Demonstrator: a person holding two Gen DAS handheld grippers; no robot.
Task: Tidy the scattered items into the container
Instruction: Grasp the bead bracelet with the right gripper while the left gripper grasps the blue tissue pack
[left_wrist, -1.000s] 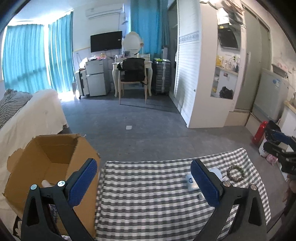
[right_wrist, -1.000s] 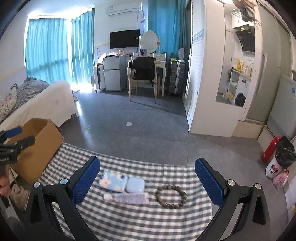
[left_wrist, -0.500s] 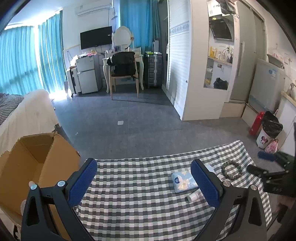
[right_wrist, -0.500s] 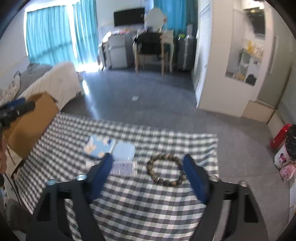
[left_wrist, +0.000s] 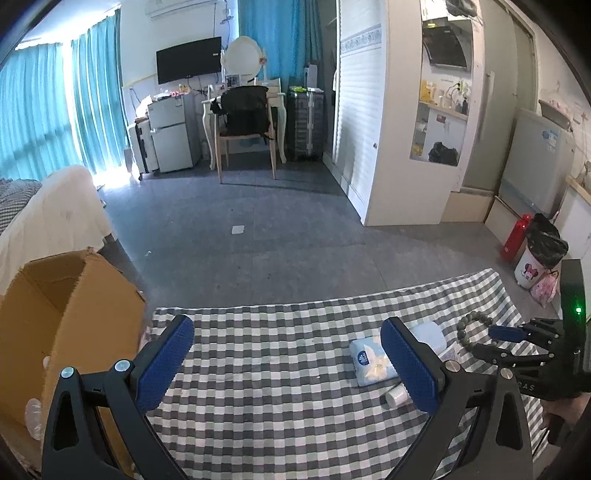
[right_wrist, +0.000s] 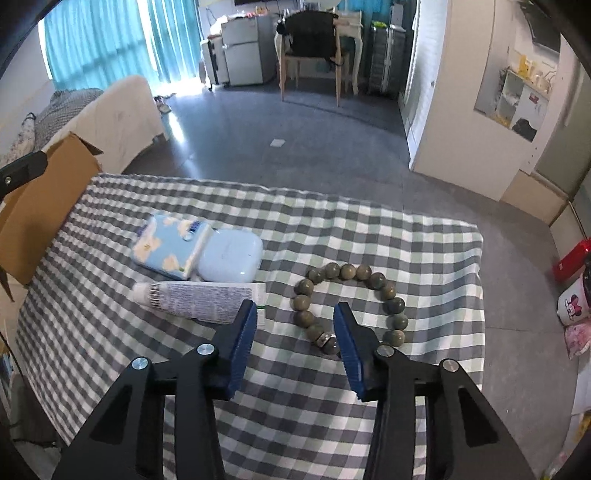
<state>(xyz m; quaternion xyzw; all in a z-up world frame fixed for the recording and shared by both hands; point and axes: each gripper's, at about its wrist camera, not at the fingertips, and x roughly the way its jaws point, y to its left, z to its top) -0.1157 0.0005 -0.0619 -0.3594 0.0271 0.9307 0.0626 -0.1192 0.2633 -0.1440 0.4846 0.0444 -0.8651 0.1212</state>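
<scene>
Right gripper (right_wrist: 295, 321): jaws parted, holding nothing, straddling the near-left arc of the bracelet (right_wrist: 349, 304) on the checked cloth (right_wrist: 424, 251). Tube (right_wrist: 199, 299) at 10 o'clock; beyond it tissue pack (right_wrist: 171, 245) touching blue case (right_wrist: 231, 260). Left gripper (left_wrist: 286, 362): jaws wide apart, holding nothing. Cardboard box (left_wrist: 70, 306) at 9 o'clock, off the cloth's edge.

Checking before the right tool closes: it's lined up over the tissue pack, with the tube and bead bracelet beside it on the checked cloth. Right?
Not quite. In the right wrist view the right tool is lined up over the near side of the bead bracelet, not the tissue pack. The pack lies farther left, with the tube in front of it, all on the checked cloth.
</scene>
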